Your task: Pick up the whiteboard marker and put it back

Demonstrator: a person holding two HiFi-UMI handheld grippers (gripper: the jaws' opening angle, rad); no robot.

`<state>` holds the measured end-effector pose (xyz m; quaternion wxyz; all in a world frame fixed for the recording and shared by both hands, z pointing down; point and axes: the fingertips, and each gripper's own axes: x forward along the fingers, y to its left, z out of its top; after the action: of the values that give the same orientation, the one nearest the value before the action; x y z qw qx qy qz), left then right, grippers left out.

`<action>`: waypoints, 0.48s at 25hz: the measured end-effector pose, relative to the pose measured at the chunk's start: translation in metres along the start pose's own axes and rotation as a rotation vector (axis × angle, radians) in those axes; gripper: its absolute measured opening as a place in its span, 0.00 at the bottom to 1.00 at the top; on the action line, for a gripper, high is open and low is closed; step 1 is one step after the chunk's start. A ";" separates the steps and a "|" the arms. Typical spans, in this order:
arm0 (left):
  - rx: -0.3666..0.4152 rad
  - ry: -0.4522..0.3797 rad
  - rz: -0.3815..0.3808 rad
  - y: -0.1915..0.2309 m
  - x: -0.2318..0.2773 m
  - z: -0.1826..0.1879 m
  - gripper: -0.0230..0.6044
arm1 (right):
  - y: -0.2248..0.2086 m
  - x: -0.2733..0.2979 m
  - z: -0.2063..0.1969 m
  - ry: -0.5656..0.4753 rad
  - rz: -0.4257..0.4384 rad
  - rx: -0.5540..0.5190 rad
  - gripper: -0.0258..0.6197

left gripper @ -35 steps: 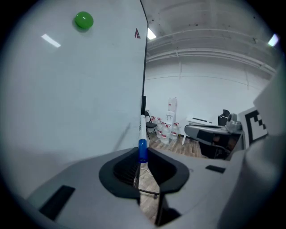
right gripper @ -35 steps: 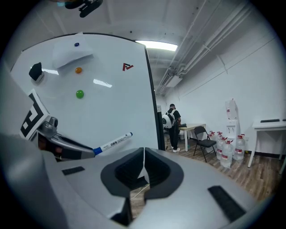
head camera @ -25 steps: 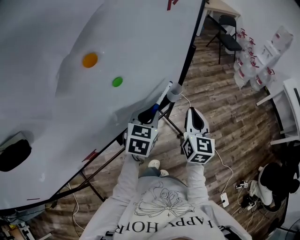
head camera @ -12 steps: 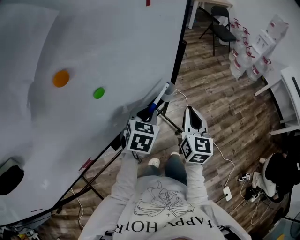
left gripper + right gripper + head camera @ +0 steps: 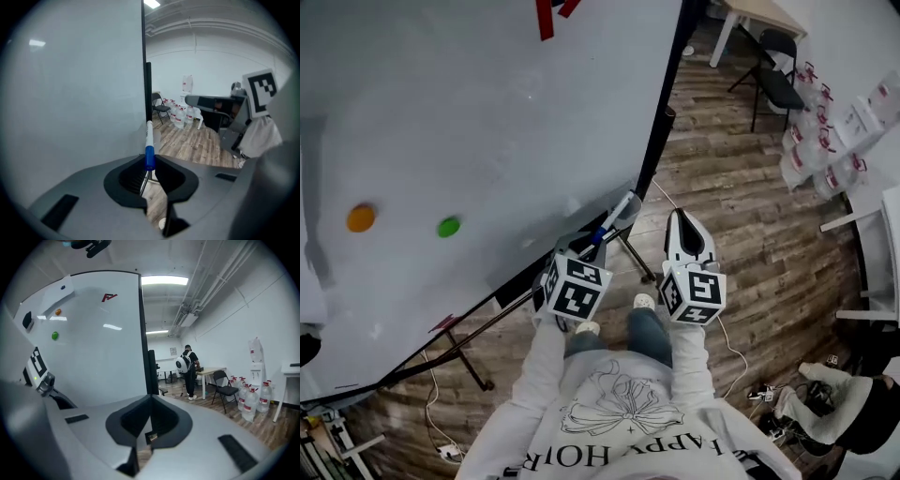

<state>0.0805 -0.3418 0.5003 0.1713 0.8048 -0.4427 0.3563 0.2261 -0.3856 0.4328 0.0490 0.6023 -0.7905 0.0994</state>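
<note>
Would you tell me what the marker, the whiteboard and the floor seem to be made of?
The whiteboard marker looks like plastic: smooth white barrel, blue band. The whiteboard is a glossy coated panel, mirroring ceiling lights. The floor is wood or wood-look laminate, judging by grained brown planks.

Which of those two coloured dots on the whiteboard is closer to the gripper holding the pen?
The green dot. It sits right of the orange dot, on the side toward the left gripper holding the marker.
</note>
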 end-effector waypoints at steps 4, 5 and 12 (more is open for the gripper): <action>-0.047 0.073 0.037 -0.011 0.008 0.005 0.13 | -0.022 0.025 0.016 0.022 0.093 -0.007 0.05; -0.051 0.089 0.046 -0.014 0.009 0.006 0.13 | -0.024 0.030 0.018 0.026 0.120 -0.012 0.05; -0.116 0.193 0.130 -0.029 0.014 0.006 0.13 | -0.045 0.054 0.031 0.040 0.266 -0.027 0.05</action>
<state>0.1123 -0.3372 0.5076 0.2360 0.7252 -0.4953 0.4160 0.2557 -0.4545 0.4179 0.0594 0.4894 -0.8635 0.1063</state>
